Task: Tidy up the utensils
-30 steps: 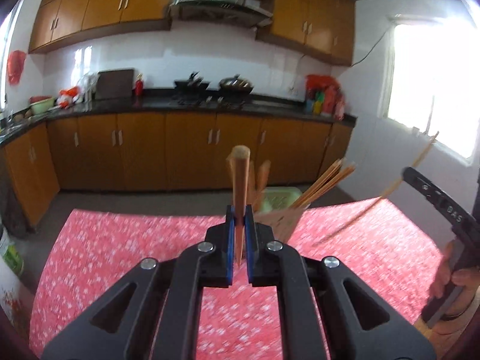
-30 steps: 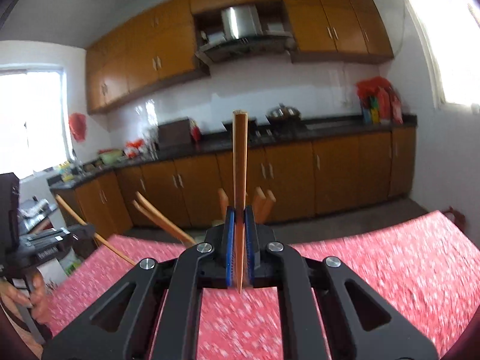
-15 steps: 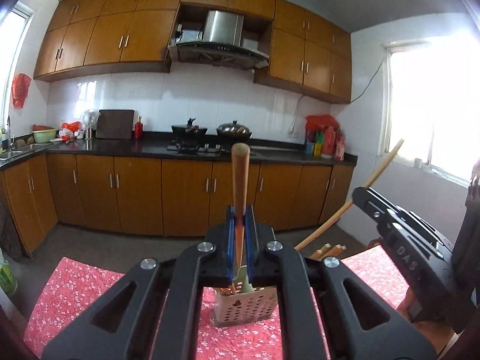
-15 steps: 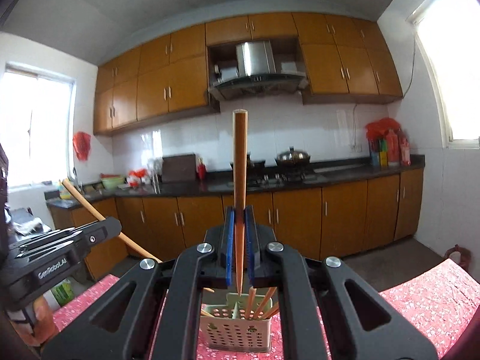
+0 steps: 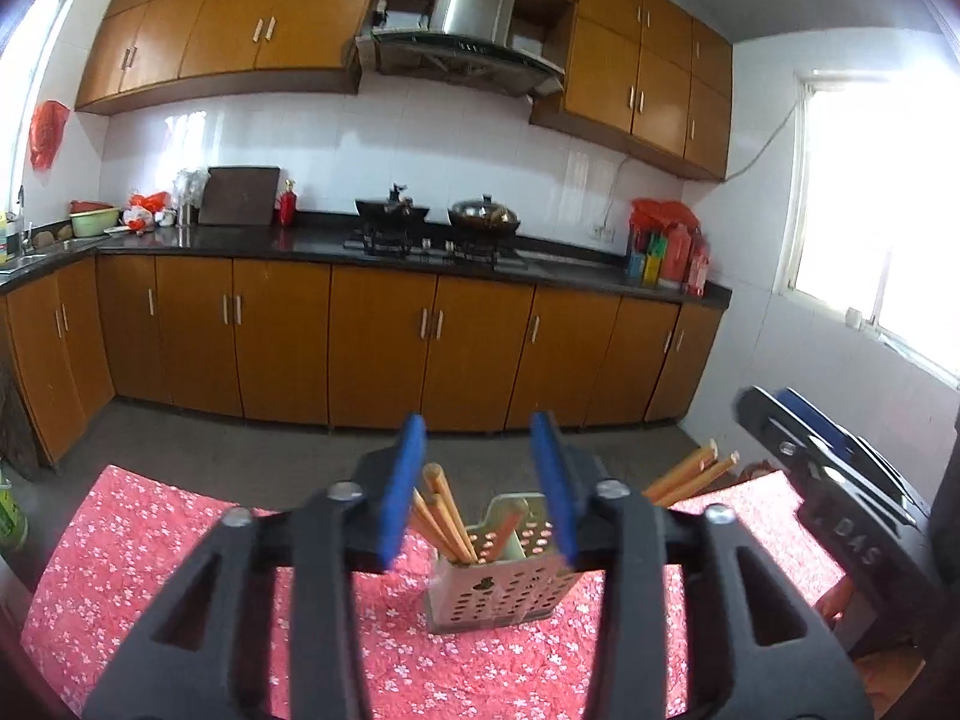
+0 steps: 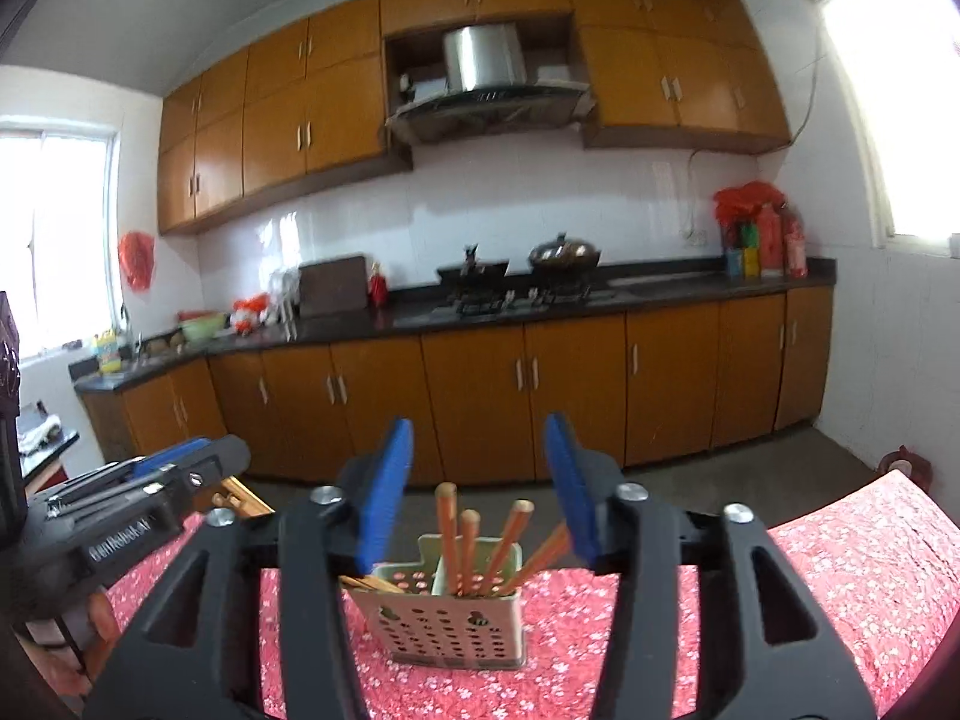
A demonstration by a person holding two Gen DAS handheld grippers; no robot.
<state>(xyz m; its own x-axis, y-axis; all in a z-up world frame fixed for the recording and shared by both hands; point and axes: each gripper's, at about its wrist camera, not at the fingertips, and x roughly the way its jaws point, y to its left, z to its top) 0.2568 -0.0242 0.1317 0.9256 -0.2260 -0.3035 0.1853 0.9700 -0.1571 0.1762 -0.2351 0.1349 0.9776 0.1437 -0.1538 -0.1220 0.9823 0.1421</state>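
Left wrist: left gripper (image 5: pixel 478 486) spread, empty, above holder (image 5: pixel 501 576) with chopsticks (image 5: pixel 441 510). Right gripper (image 6: pixel 478 489) spread too, empty.

A kitchen is lined with orange-brown wooden cabinets (image 5: pixel 384 348) under a dark countertop (image 5: pixel 312 243). White tiled walls (image 6: pixel 540 204) are lit by daylight from a bright window (image 5: pixel 888 228). A steel range hood (image 6: pixel 486 84) is mounted above the gas stove (image 5: pixel 432 243). A red floral tablecloth (image 5: pixel 156 546) is spread in the foreground above a grey floor (image 5: pixel 252 450).
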